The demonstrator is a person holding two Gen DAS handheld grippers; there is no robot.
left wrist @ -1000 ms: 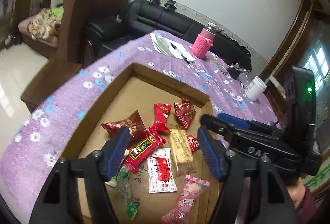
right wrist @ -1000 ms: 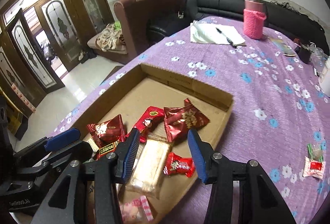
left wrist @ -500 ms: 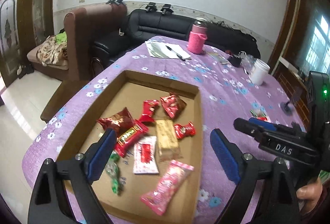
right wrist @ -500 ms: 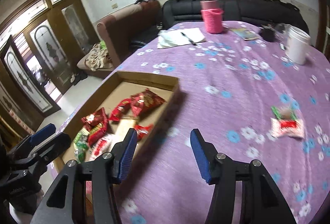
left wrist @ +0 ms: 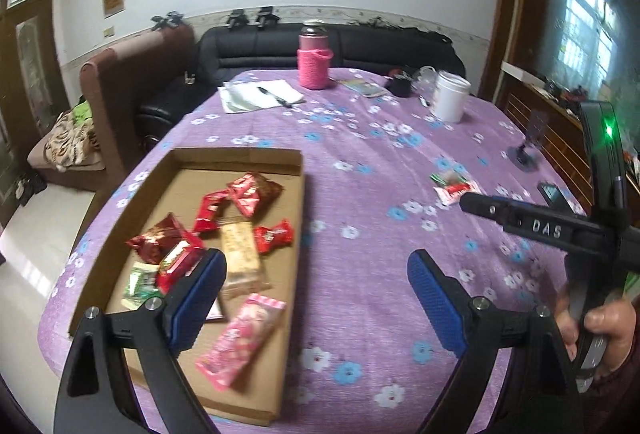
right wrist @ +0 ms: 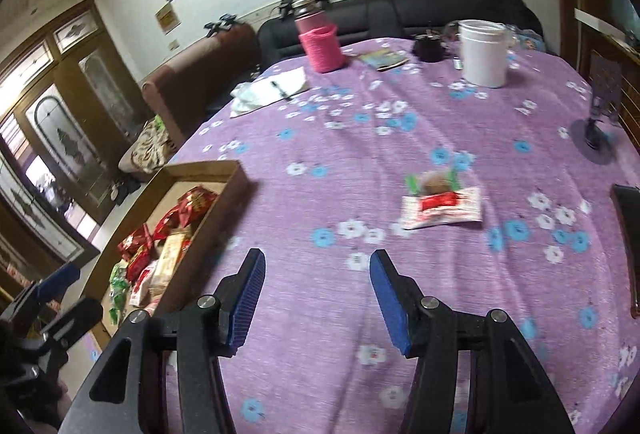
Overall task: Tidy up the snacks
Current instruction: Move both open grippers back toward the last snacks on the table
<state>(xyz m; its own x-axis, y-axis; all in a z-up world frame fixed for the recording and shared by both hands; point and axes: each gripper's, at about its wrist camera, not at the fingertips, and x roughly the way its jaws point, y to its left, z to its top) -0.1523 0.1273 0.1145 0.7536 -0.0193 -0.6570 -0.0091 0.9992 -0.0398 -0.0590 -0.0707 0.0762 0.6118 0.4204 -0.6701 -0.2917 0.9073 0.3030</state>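
Living room, black sofa behind a round table under a purple floral tablecloth; landmark is the shallow cardboard tray at the table's near-left edge. Inside the tray: several red wrapped snacks, a beige bar, a pink packet at the near end, a green candy at the left side. Two snacks lie outside the tray, well to its right on the cloth: a white-and-red sachet with a green-wrapped candy touching its far edge. Right gripper hovers over bare cloth between tray and sachet, fingers spread wide, holding nothing. Left gripper straddles the tray's right wall, fingers also wide and empty. Likely step: right gripper reaches for the stray pair. To do it well: advance past the tray's right wall toward the sachet, come down low and flat, straddle the sachet's short sides, pinch the crinkly edge, not the flat face. Take one item at a time; the candy could get knocked away. Far from the tray: pink-sleeved bottle, white cup.
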